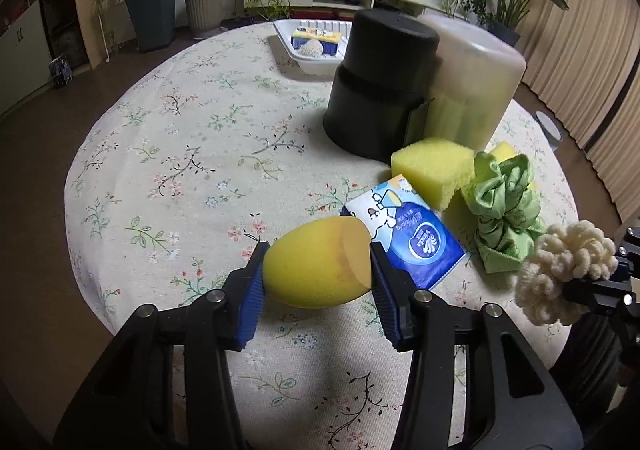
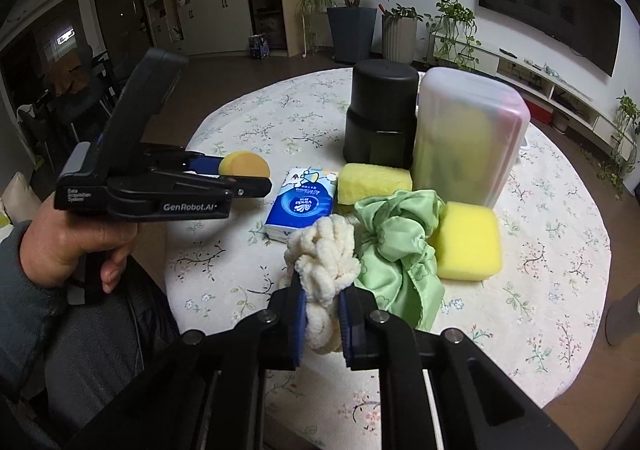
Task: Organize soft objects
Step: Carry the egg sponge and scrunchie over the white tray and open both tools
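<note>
fingers: left gripper [image 1: 316, 274] pinched the yellow egg sponge [image 1: 318, 264]; right gripper [image 2: 322, 314] squeezed the cream chenille scrunchie [image 2: 322, 254].
table [image 1: 168, 154]: held both containers at 12 o'clock.
green scrunchie [image 2: 396, 246]: lay at 3 o'clock of the tissue pack [image 2: 302, 206].

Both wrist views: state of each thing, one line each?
left gripper: shut on yellow egg sponge
right gripper: shut on cream scrunchie
green scrunchie: loose on table
tissue pack: lying flat
black container: upside down
white tray: partly filled
</note>
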`<state>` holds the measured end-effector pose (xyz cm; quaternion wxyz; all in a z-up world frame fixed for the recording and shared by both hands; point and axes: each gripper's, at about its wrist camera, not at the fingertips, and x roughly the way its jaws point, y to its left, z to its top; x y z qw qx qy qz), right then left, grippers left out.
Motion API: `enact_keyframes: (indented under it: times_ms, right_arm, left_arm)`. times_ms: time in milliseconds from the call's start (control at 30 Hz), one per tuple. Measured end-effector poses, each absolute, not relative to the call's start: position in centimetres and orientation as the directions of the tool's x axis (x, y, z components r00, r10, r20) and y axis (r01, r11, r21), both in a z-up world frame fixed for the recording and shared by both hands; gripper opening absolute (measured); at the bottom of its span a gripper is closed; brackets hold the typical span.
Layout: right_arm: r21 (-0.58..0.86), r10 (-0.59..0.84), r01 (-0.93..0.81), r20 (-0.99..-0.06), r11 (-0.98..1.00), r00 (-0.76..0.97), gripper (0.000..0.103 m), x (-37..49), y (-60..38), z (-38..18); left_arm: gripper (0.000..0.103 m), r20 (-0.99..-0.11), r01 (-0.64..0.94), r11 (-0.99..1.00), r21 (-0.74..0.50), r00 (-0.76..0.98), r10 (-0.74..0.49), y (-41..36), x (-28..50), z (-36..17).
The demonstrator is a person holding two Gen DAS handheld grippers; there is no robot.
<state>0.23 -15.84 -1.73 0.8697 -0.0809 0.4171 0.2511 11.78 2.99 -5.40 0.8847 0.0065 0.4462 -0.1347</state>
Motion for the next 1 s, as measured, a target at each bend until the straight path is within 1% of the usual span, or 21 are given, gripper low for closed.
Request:
enact_keyframes:
  times_ms: [167,267,500,633,800,900,1000]
  right_arm:
    - [0.113,0.404,-0.493,-0.740,0.863,0.538,0.015,-0.5,-17.9,0.3]
    - [0.129,0.414,-0.480,-0.724,0.868,0.553,0.015,-0.4,-19.3,1.4]
    - [0.127,0.391,-0.446,-0.722,0.886,0.571,0.015,-0.2,-21.7,1.7]
    - [0.116,0.351,-0.396,-0.721,0.911,0.598,0.015,0.5,-24.3,1.9]
    - [0.091,0.290,-0.324,-0.707,0.942,0.645,0.015,2.1,-28.2,3.0]
    - [0.051,0.242,-0.289,-0.694,0.956,0.678,0.015,4.1,-30.6,4.2]
    - [0.017,0.205,-0.263,-0.678,0.965,0.706,0.015,7.5,-32.8,5.6]
  left_arm:
    - [0.044,-0.769,0.230,0.964,-0.135,0.588,-0.248,3.7,10.7,-4.4]
    - [0.045,-0.769,0.229,0.965,-0.131,0.591,-0.245,3.7,10.2,-3.9]
    - [0.045,-0.774,0.249,0.959,-0.137,0.578,-0.260,3.2,8.8,-3.1]
    - [0.045,-0.751,0.265,0.953,-0.148,0.596,-0.283,3.1,8.7,-1.2]
    - [0.045,-0.714,0.293,0.949,-0.114,0.640,-0.283,3.0,11.1,2.5]
    - [0.045,-0.687,0.322,0.944,-0.067,0.671,-0.278,2.6,14.3,5.4]
    - [0.045,-0.681,0.339,0.940,-0.043,0.678,-0.276,2.3,18.5,7.3]
